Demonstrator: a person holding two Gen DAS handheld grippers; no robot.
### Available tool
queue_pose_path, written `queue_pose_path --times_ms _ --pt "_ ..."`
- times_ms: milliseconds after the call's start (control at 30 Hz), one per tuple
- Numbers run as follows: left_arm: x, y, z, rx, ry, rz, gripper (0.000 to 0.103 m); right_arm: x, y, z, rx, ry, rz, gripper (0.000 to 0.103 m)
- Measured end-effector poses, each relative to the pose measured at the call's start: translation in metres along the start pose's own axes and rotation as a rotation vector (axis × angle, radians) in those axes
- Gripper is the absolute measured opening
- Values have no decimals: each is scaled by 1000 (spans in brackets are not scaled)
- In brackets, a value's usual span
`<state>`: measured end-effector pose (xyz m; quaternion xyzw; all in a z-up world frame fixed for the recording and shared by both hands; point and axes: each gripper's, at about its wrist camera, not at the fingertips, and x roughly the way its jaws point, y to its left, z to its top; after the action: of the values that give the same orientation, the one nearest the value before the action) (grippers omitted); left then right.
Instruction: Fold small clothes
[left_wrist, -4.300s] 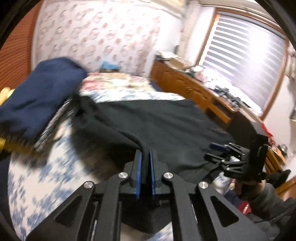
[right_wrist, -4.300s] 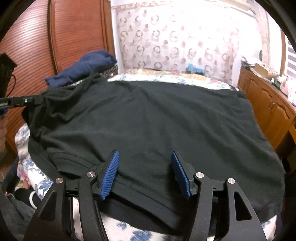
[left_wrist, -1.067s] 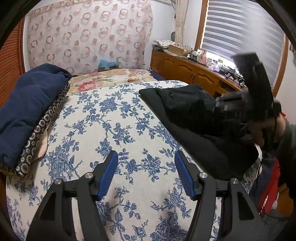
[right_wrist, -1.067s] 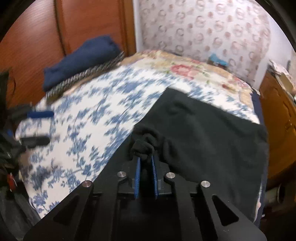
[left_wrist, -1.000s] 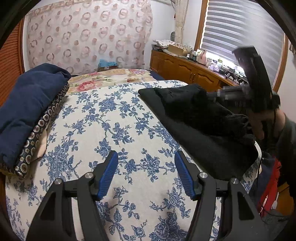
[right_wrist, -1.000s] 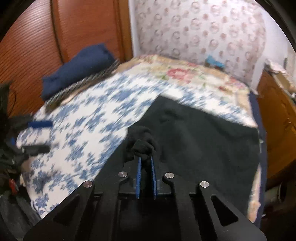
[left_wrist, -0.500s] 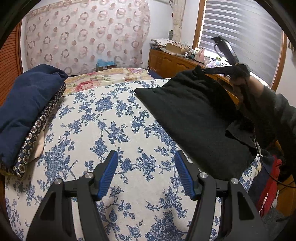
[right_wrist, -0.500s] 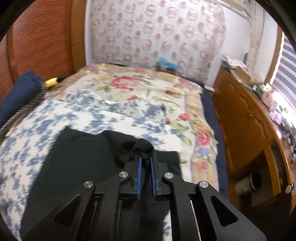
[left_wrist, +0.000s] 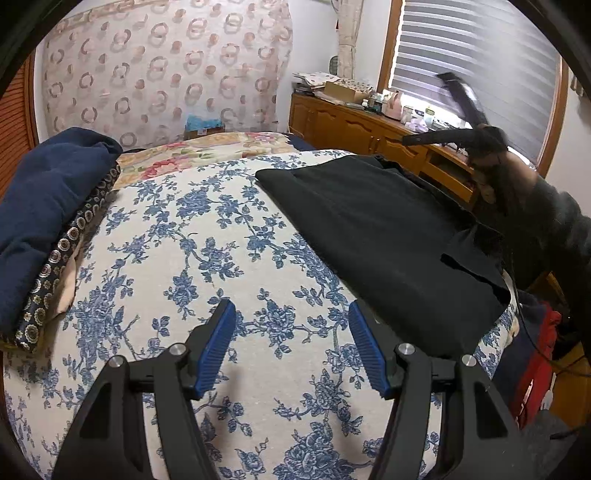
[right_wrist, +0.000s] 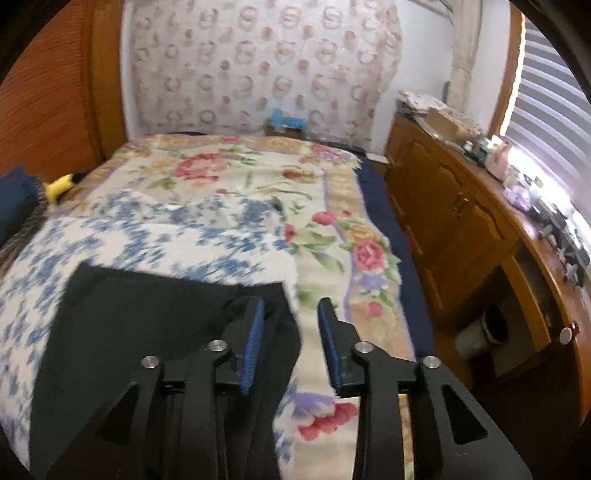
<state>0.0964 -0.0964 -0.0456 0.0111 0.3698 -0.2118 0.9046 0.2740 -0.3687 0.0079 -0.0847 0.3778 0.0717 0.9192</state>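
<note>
A black garment (left_wrist: 373, 229) lies folded in a long strip along the right side of the bed, on the blue-flowered sheet (left_wrist: 207, 251). In the right wrist view the black garment (right_wrist: 140, 332) fills the lower left. My left gripper (left_wrist: 291, 332) is open and empty, hovering over the bare sheet to the left of the garment's near end. My right gripper (right_wrist: 291, 332) is open, just above the garment's far right corner, with nothing between its pads. In the left wrist view the right gripper (left_wrist: 443, 138) appears raised above the garment's far end, blurred.
A folded navy blanket (left_wrist: 44, 206) on a patterned cushion lies at the bed's left edge. A flowered quilt (right_wrist: 258, 177) covers the bed's far end. A wooden dresser (right_wrist: 476, 236) with clutter runs along the right wall under the window. A red item (left_wrist: 535, 362) lies on the floor right.
My right gripper carried a bunched corner of the garment across to the far right and has now opened, letting it go. The garment lies flatter. My left gripper stayed open and still.
</note>
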Motion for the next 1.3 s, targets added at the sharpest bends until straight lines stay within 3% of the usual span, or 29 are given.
queue_pose_path --times_ms 100,333,467,633,833,1033,1300 --pt "2 -3 0 5 4 -5 63 -34 18 -27 -51 -22 59 45" --pt "9 -16 0 24 20 -18 63 -73 75 -94 -128 -16 200 46" --pt "13 -25 1 42 29 -24 63 -70 102 -117 -155 12 232 46" --pt "16 -39 0 61 25 -32 63 -64 120 -138 -187 43 210 46" --pt "22 -53 -2 78 32 -45 63 -62 113 -148 -181 53 184 45" --pt "25 -65 -5 97 44 -58 63 -81 94 -161 -101 1 195 13" --pt "28 -74 -9 111 55 -64 63 -127 39 -187 43 -77 91 9"
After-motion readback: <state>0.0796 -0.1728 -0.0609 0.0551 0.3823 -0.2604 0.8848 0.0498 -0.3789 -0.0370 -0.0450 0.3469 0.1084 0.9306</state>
